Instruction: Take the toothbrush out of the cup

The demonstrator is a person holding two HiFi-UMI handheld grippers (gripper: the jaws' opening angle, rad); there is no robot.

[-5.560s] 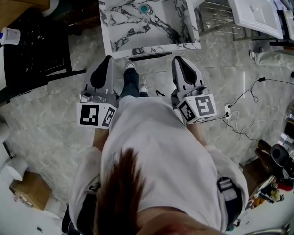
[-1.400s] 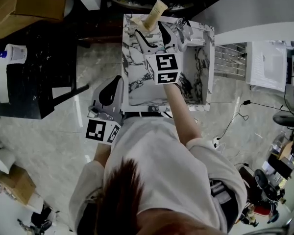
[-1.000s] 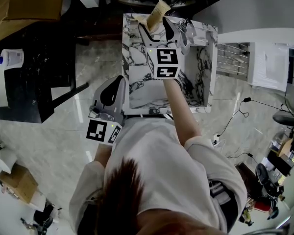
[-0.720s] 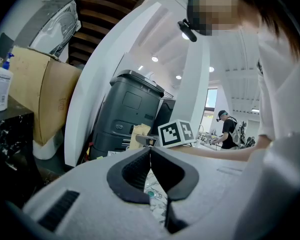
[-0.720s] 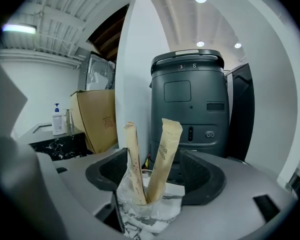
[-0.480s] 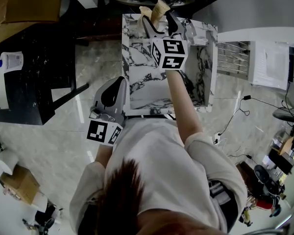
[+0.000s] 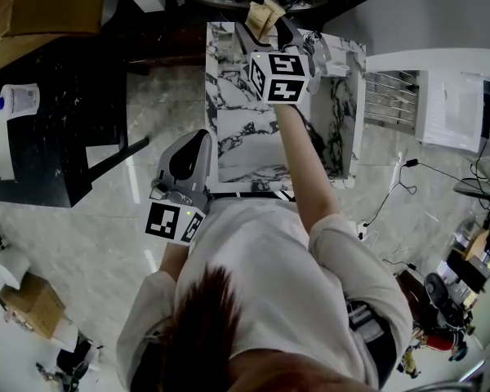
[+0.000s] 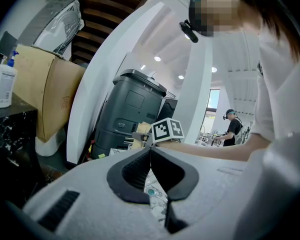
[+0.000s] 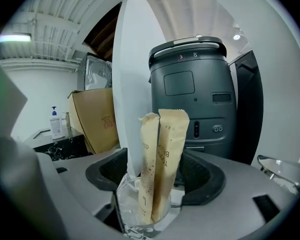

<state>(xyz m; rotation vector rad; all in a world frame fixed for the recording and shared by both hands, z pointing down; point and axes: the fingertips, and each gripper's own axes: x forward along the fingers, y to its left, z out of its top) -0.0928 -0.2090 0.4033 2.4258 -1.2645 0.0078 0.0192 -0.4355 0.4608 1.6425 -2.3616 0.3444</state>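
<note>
Left gripper (image 8: 150,153) empty, jaws pressed together, at 7 o'clock off the marble sink (image 7: 233,104). Right gripper (image 9: 157,160) at the sink's 12 o'clock, jaws spread apart either side of two paper-wrapped toothbrushes (image 9: 171,149) standing upright in the glass cup (image 9: 140,216)

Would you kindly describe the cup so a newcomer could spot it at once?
Find the marble sink; at its far rim, the cup stands between the jaws of the right hand-held gripper. It alone is clear glass, holding two tan paper packets.
</note>
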